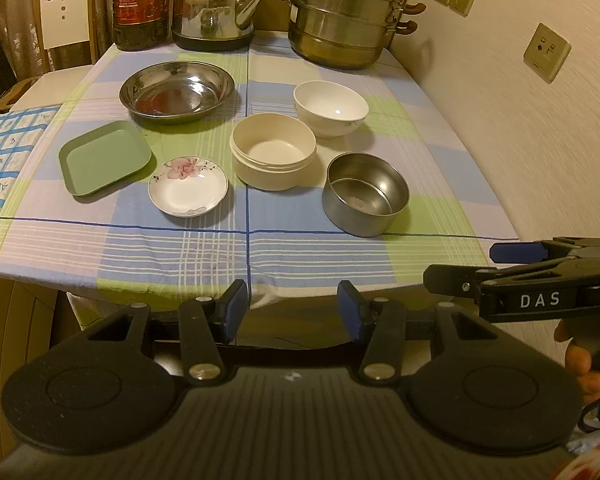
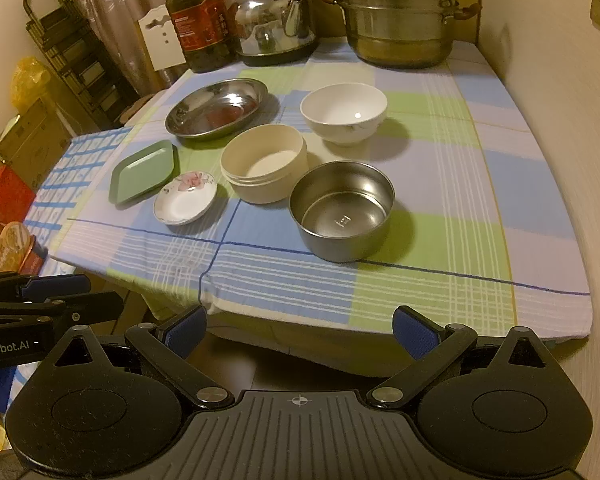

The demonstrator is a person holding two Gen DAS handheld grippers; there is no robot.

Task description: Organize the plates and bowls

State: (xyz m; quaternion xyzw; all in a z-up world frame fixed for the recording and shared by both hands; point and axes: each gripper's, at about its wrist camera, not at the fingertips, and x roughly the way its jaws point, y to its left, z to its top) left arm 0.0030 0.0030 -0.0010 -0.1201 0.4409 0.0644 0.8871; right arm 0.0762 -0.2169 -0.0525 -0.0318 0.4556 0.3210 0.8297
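Partly cropped: steamer pot (image 1: 342, 16) lid, oil bottle (image 1: 141, 0) top.

Warm, dim yellow light fills the room. The bench (image 2: 440, 208) is spread with a checked cloth (image 1: 172, 256) of blue, green and lilac, and it stands against a pale textured wall (image 1: 540, 140) that carries wall sockets (image 1: 547, 58). Patterned curtains (image 2: 112, 4) hang behind the far left corner, beside a white chair back (image 1: 65, 10). A dark folded rack (image 2: 72, 52) leans by the left wall, above a cardboard box (image 2: 28, 136).
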